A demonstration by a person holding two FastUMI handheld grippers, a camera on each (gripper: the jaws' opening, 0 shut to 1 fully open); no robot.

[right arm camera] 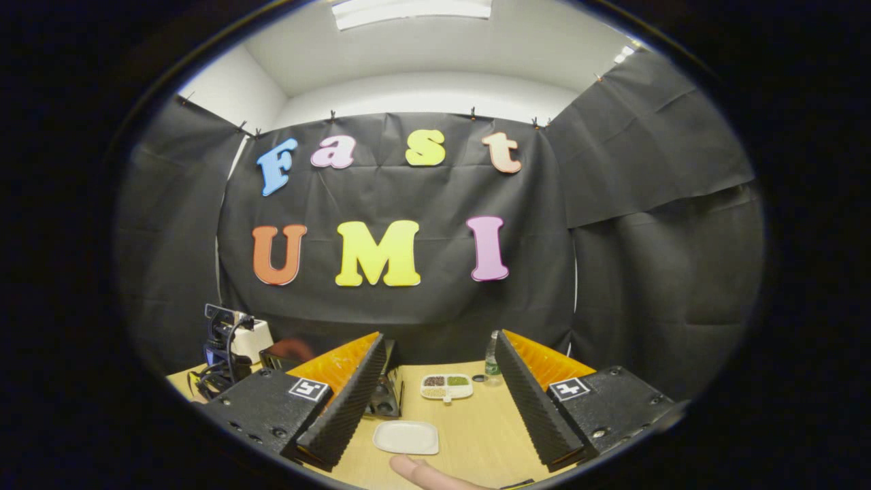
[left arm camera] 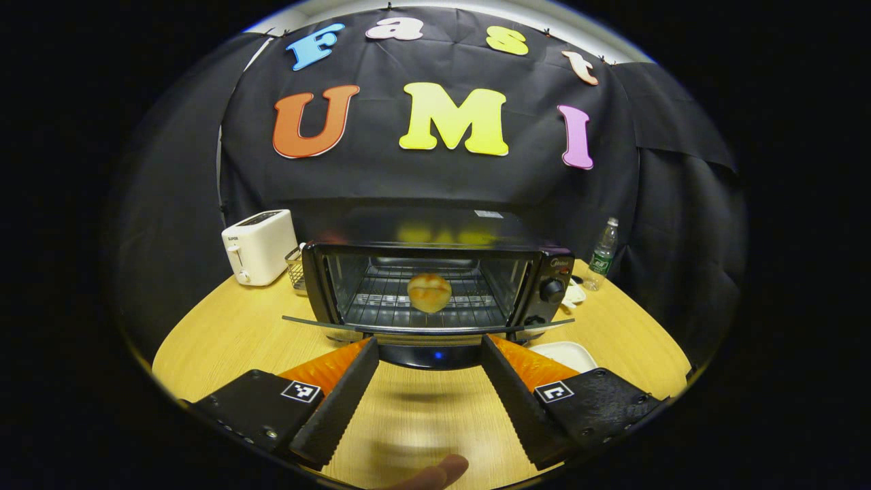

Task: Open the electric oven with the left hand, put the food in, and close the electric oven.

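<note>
Both tongs, left (left arm camera: 430, 401) and right (right arm camera: 435, 408), gape wide over wooden table (left arm camera: 224, 333).

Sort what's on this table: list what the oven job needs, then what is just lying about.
For the job:
- electric oven, its door down
- bun on the oven rack
- left gripper, open, in front of the door

Lying about:
- toaster
- water bottle
- white plate
- divided snack dish
- wire basket
</note>
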